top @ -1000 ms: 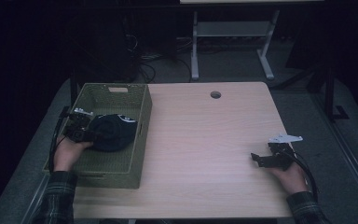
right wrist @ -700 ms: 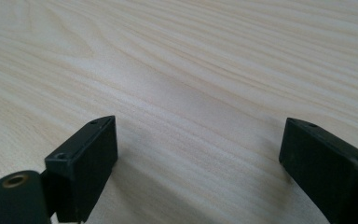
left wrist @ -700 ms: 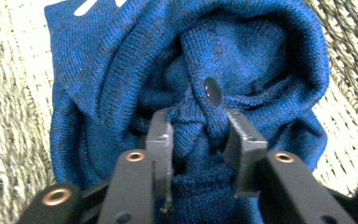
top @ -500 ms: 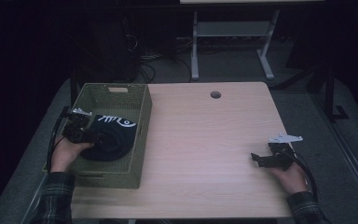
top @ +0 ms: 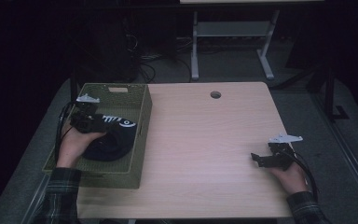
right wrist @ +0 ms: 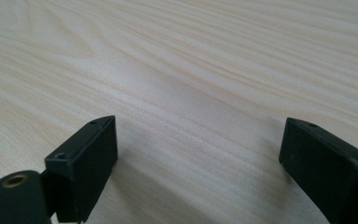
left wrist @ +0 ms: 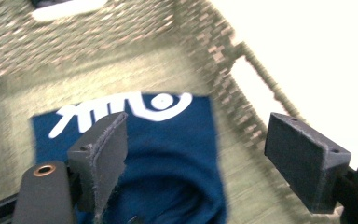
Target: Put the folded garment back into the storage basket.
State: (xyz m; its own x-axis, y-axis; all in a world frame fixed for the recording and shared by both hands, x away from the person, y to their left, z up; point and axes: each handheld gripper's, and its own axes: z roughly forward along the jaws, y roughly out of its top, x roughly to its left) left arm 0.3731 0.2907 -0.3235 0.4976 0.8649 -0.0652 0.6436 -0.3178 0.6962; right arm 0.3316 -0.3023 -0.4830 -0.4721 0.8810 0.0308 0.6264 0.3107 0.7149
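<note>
A dark blue cloth (top: 112,140) with a white print lies folded in the olive woven basket (top: 142,116) at the table's left edge. My left gripper (top: 98,125) hovers over it, held by a hand inside the basket. In the left gripper view, the left gripper (left wrist: 200,140) has just been opening its jaws. They stand wide apart, with nothing pinched, and the cloth (left wrist: 168,154) lies below them on the basket floor (left wrist: 121,70). My right gripper (top: 256,158) rests low over the bare table at the right. In its own view the right gripper (right wrist: 196,144) is open and empty.
The light wooden table (top: 205,140) has a round cable hole (top: 215,94) near its far edge. The basket's tall walls (left wrist: 223,46) surround the left gripper. Beyond the table stands a metal frame (top: 233,37) on a dark floor with cables.
The left gripper has let go of the blue cloth and lifted away from it. The cloth now lies in the basket. The right gripper has not moved.
</note>
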